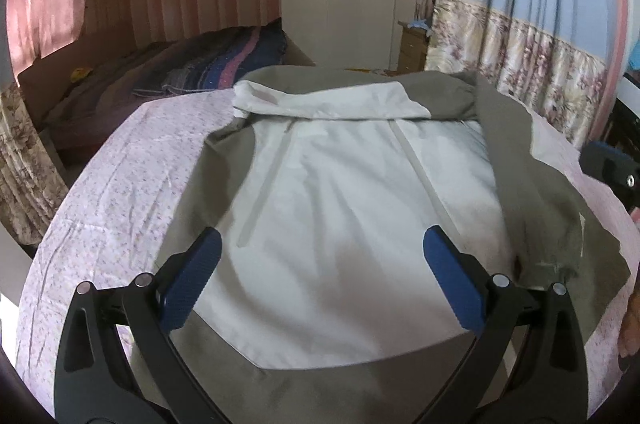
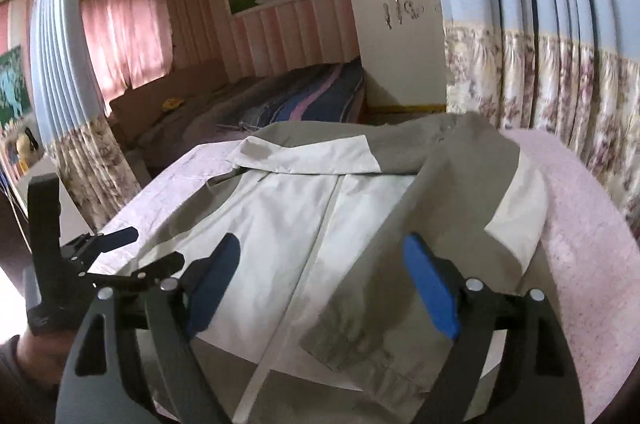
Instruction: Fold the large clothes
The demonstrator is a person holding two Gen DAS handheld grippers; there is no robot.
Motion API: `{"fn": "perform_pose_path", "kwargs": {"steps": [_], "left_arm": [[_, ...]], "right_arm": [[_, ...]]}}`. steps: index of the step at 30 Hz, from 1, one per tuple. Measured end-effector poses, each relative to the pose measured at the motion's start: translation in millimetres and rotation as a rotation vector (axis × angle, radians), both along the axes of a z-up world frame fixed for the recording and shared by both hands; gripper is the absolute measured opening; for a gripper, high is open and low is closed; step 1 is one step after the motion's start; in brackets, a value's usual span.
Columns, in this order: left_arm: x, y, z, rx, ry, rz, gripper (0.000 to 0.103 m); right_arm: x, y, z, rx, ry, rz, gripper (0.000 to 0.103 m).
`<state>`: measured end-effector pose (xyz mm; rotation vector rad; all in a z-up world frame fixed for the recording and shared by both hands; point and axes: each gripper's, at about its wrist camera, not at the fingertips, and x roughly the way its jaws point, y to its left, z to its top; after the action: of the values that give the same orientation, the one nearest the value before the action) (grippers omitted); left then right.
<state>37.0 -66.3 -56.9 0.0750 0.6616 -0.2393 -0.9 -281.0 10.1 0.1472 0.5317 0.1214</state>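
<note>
- A jacket (image 1: 340, 224), white with olive-grey panels, was laid flat on a surface covered by a pink floral sheet (image 1: 120, 192); whether that surface was a table or a bed could not be told.
- The collar (image 1: 320, 104) was turned toward the far edge and the hem lay at the near edge, under both cameras.
- The right sleeve (image 2: 400, 264) was seen already folded inward across the body, its olive cuff (image 2: 360, 348) resting on the white front near the hem.
- On the left side no folded-over sleeve was seen; only an olive side panel (image 1: 228, 152) lay at the edge, and where that sleeve lay could not be told.
- The left gripper (image 1: 320, 278) was held above the lower front of the jacket with its jaws spread wide, nothing pinched between the blue pads (image 1: 192, 280).
- The right gripper (image 2: 324, 286) was likewise held spread over the lower front, near the folded cuff, with nothing gripped.
- The task was judged to be at an early-to-middle stage: one sleeve fold done, the garment otherwise at full length.
- Left to do, by this judgement: the left side to be brought in, then the body to be folded up from hem toward collar.
- A bed (image 1: 160, 72) with a dark striped cover was seen well apart, beyond the far edge.
</note>
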Motion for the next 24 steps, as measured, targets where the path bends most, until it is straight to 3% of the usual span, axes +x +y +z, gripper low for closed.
{"fn": "perform_pose_path", "kwargs": {"steps": [6,12,20,24], "left_arm": [[-10.0,-25.7,-12.7,-0.041,0.064,-0.049,0.1],[-24.9,-66.6,-13.8,-0.095,0.066,-0.083,0.1],[-38.4,-126.7,-25.1,-0.129,0.13,-0.135,0.1],[-34.2,-162.1,-35.2,-0.093,0.143,-0.159,0.1]], "right_arm": [[-7.0,-45.7,-2.1,-0.032,-0.005,-0.149,0.085],[-11.7,-104.3,-7.5,-0.032,0.014,-0.254,0.086],[-11.1,-145.8,-20.1,-0.02,0.034,-0.278,0.086],[-12.4,-158.1,-26.1,-0.006,0.047,-0.273,0.087]]}}
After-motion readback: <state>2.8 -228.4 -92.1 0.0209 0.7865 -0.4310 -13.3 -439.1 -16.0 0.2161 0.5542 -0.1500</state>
